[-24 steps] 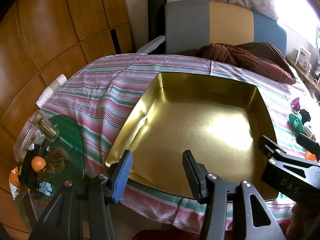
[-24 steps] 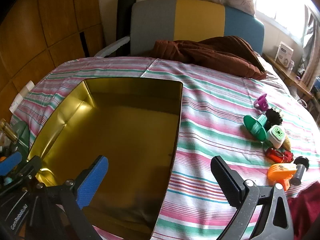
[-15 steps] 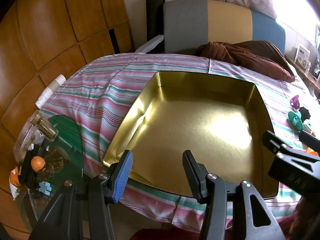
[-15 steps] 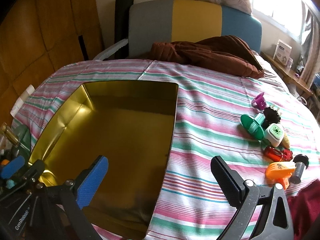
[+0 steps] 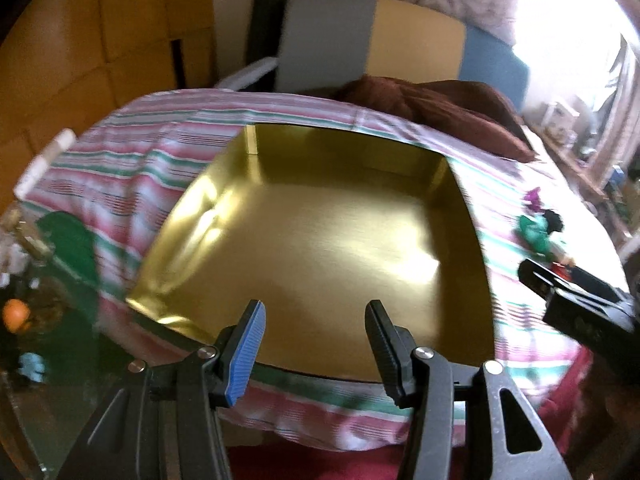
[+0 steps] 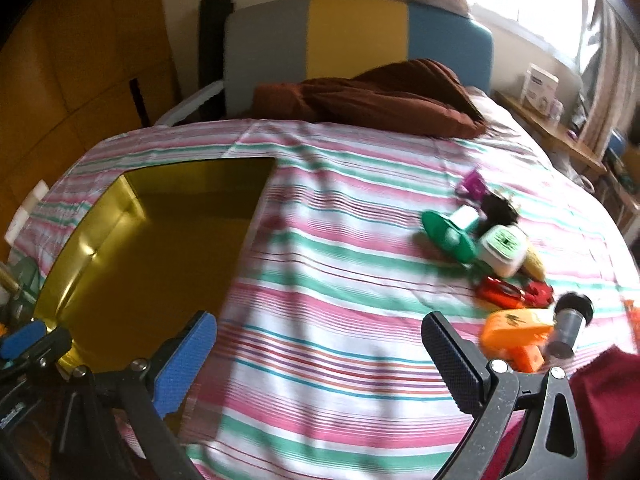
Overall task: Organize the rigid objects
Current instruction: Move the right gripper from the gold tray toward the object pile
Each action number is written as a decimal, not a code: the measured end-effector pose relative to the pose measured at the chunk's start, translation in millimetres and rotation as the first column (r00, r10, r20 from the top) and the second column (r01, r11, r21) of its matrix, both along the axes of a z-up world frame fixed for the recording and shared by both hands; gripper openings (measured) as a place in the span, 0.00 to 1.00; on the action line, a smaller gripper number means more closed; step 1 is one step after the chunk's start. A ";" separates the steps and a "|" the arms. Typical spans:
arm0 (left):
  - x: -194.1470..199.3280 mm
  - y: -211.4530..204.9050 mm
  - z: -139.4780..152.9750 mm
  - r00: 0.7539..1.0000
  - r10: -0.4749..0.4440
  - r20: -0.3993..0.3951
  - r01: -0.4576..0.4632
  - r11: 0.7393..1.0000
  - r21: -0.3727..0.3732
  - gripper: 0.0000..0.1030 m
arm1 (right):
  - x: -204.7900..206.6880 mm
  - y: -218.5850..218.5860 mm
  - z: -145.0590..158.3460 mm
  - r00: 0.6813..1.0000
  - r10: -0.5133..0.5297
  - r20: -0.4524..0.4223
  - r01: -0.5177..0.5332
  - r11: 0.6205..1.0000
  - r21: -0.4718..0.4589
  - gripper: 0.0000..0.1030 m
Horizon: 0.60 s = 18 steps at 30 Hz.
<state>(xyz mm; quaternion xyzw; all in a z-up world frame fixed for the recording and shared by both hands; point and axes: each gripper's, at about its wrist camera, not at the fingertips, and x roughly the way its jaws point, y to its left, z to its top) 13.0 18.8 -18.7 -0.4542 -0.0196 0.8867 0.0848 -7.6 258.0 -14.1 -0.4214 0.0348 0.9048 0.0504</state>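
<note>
A shiny gold tray [image 5: 208, 188] [image 6: 100, 220] lies on the striped bedspread with nothing inside. My left gripper [image 5: 316, 340] hovers open over the tray's near edge, holding nothing. My right gripper [image 6: 320, 356] is wide open above the striped cloth, to the right of the tray. A cluster of small toys lies on the right of the bed: a green disc piece [image 6: 448, 236], a white-and-green piece [image 6: 502, 248], a red piece [image 6: 512, 294], an orange piece [image 6: 516, 332], a grey cylinder [image 6: 568, 326], a purple piece [image 6: 472, 186] and a black one [image 6: 498, 208]. The right gripper's body [image 5: 576, 300] shows in the left wrist view.
A brown pillow [image 6: 372, 104] lies at the head of the bed, before a grey, yellow and blue headboard [image 6: 356, 36]. A glass side table [image 5: 60, 280] with small items stands at the left. Wooden wall panels [image 5: 100, 40] line the left.
Both views have swung to the right: the tray has slid left in each picture and the toys sit closer to the right gripper. Both grippers' jaws stand as before.
</note>
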 end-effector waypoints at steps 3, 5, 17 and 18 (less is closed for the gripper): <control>1.0 8.9 -3.1 0.997 -0.067 0.029 0.063 0.991 0.114 0.51 | 4.4 26.7 -1.4 0.999 -0.044 0.010 0.045 0.998 -0.039 1.00; 2.5 18.2 -4.5 0.991 -0.124 0.045 0.115 0.980 0.165 0.51 | 7.3 45.8 -1.0 0.997 -0.080 0.007 0.080 0.996 -0.049 1.00; 16.2 86.1 11.1 0.961 -0.274 -0.022 0.275 0.959 0.066 0.51 | 27.0 169.0 -0.6 0.934 -0.353 0.050 0.354 0.935 0.002 1.00; 17.3 91.9 12.1 0.958 -0.286 -0.032 0.287 0.956 0.055 0.51 | 28.0 179.9 -2.0 0.924 -0.376 0.064 0.377 0.926 0.000 1.00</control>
